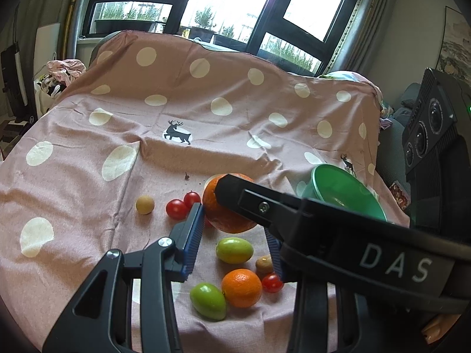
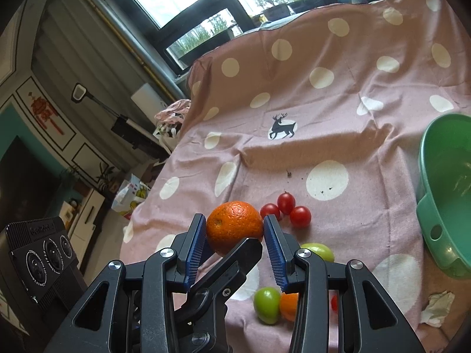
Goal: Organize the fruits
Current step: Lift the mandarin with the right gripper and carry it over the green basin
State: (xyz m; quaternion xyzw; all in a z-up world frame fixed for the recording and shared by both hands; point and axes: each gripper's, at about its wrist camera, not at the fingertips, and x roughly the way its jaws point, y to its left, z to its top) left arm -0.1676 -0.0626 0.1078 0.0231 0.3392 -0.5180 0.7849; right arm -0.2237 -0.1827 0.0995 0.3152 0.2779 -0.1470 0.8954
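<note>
Both tongs are closed around one large orange point(image 2: 232, 226), holding it clear of the spotted pink cloth point(image 1: 88, 135) that covers the counter. From the right wrist view, the right tongs point(image 2: 234, 235) stand at a narrow gap, their blue ribbed pads point(image 2: 195, 244) pressed against the left and right flanks of the orange. One black finger of the left tongs point(image 1: 228, 206) crosses in from below and touches the fruit's underside.

From the left wrist view, the left tongs' blue pad point(image 1: 195, 229) presses the orange point(image 1: 226, 214) from the left, while a black finger of the right tongs lies across its top. The left tongs' other pad is mostly hidden behind that finger, so its contact cannot be seen.

On the cloth below and beyond lie the remaining fruits: a small orange point(image 1: 241, 287), two green fruits point(image 1: 234, 250) point(image 1: 208, 300), a small brown fruit point(image 1: 264, 264), a pale round fruit point(image 1: 144, 204) and several cherry tomatoes point(image 1: 176, 209). Three tomatoes sit clustered just right of the held orange in the right wrist view. A green plastic bowl point(image 2: 441, 206) rests on the cloth to the right, well apart from the orange, with nothing to be made out inside it. A crumpled tissue point(image 2: 437, 309) lies near it.
</note>
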